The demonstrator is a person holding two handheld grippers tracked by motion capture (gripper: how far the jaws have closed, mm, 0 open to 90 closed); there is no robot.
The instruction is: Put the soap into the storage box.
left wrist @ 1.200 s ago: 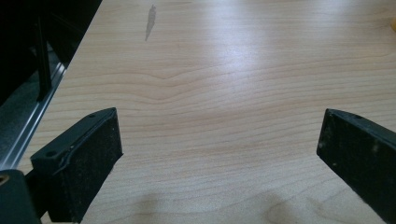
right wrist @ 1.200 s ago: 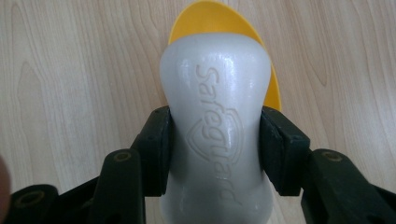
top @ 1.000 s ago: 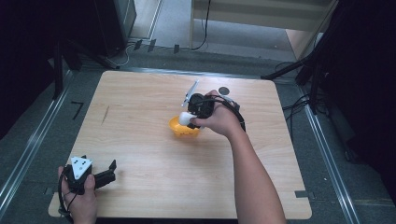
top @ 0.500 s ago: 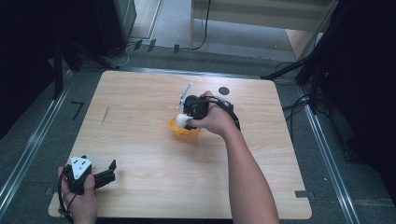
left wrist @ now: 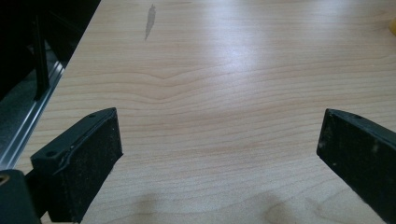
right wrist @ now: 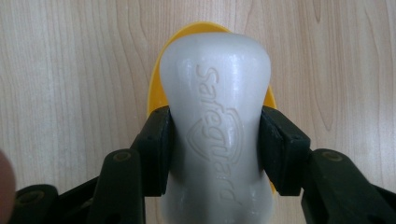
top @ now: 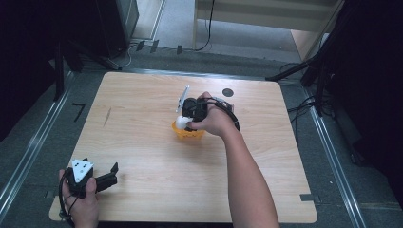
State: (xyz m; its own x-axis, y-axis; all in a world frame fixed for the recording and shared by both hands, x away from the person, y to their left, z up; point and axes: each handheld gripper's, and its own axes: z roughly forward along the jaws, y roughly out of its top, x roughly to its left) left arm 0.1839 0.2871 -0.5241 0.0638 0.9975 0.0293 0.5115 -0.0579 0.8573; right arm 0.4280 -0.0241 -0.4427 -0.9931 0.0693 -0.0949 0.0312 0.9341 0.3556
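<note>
Pinching a white bar of soap (right wrist: 215,126), the right gripper (top: 186,119) has sunk over the last second to the yellow dish (top: 188,133) at mid-table, suggesting release is near, while the left gripper (top: 108,178) waits spread at the near-left corner

1. Table (top: 142,142) left half bare wood; wide room btwn left gripper (top: 110,176) at near-left corner and yellow dish (top: 189,134) mid-table.
2. Left gripper's jaws spread, bare wood ahead of them.
3. Right gripper (right wrist: 215,140) w/ white soap bar (right wrist: 217,116) sits over dish, blocking access from above.
4. Small dark disc (top: 228,92) near far edge, beside right hand (top: 216,118).
</note>
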